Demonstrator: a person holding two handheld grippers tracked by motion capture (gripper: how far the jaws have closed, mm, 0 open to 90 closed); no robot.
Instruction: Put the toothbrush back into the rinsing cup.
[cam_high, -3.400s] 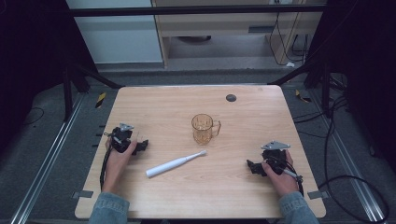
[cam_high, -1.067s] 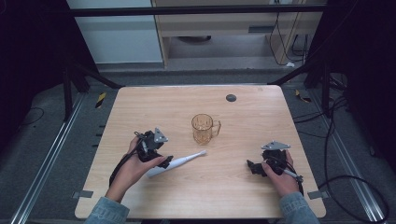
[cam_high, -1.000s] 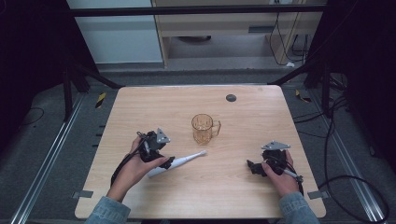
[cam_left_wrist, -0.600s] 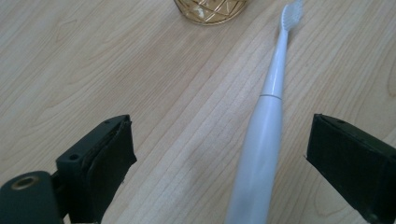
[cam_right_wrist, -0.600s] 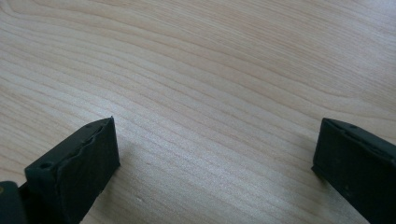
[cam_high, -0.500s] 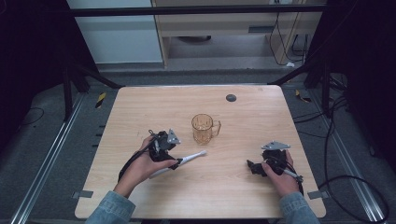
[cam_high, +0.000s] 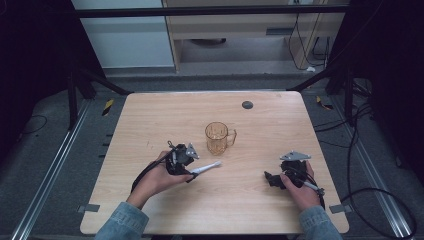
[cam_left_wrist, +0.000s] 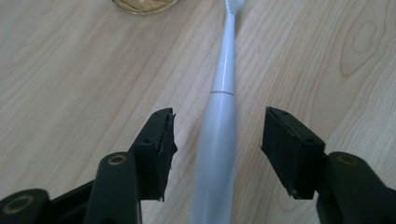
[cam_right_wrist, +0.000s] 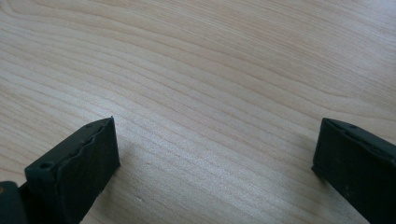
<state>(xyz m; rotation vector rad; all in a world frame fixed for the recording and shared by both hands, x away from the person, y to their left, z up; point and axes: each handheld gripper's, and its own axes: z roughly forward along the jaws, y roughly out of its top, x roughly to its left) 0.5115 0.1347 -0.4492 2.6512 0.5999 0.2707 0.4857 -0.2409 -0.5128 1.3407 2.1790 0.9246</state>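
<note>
Toothbrush (cam_left_wrist: 219, 140) between open left tool (cam_left_wrist: 217, 140) jaws, untouched.

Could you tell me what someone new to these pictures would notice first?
Probably the white toothbrush lying on the wooden table, framed between the open jaws of the left gripper, not yet clamped. Just beyond its head stands an amber glass mug, while the right gripper rests open near the table's right edge.

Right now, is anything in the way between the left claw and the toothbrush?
Nothing visible: the left claw is open, its jaws either side of the electric toothbrush handle lying on the table.
</note>
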